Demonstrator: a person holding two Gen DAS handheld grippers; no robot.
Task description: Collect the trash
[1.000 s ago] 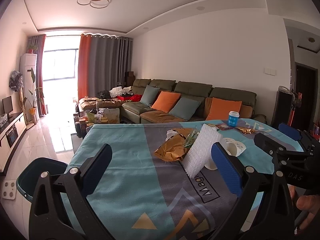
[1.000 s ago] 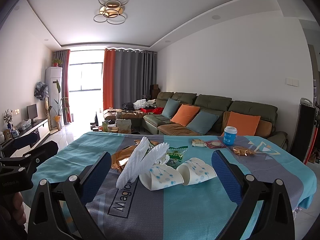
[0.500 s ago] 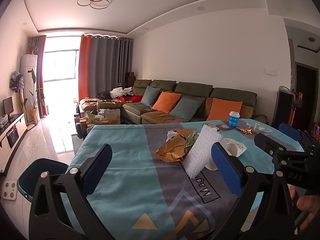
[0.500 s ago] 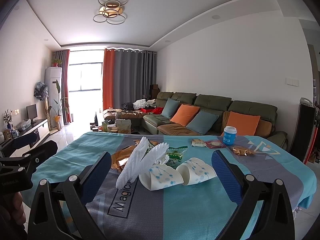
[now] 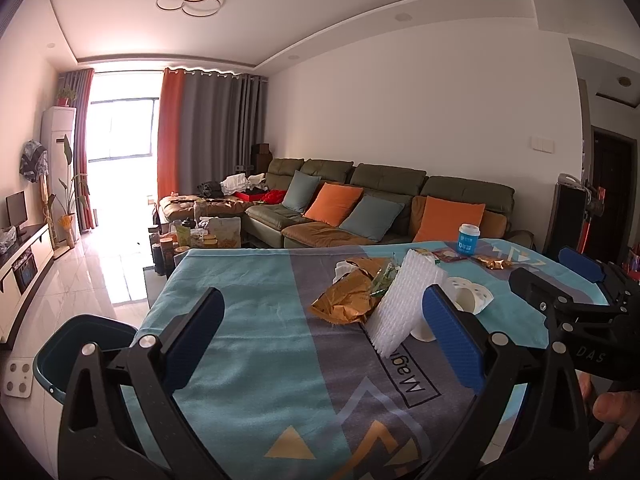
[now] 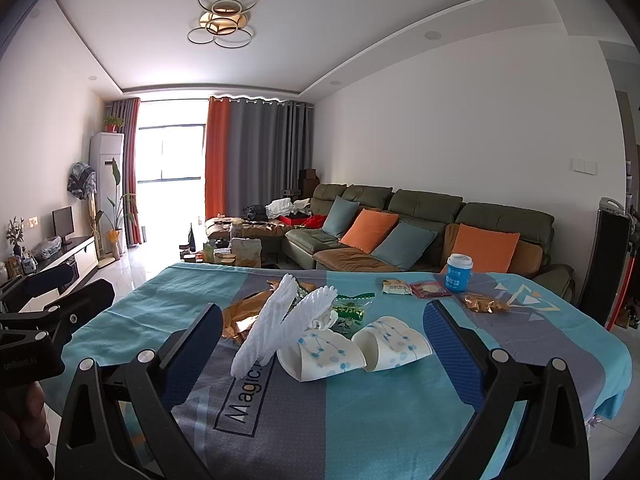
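Note:
Trash lies mid-table on a teal and grey cloth: white foam netting (image 6: 276,320) (image 5: 400,308), two crushed paper cups (image 6: 324,356) (image 6: 394,344), a gold foil bag (image 5: 348,300) (image 6: 244,316), and a green wrapper (image 6: 350,310). Small wrappers (image 6: 430,289) and a gold packet (image 6: 482,303) lie farther back. My left gripper (image 5: 320,340) is open and empty above the near table edge. My right gripper (image 6: 322,356) is open and empty, with the cups between its fingers in view.
A dark teal bin (image 5: 76,352) stands on the floor left of the table. A blue cup with a white lid (image 6: 459,267) stands at the far table edge. A sofa (image 6: 420,224) with cushions is behind. The other gripper shows at each view's side.

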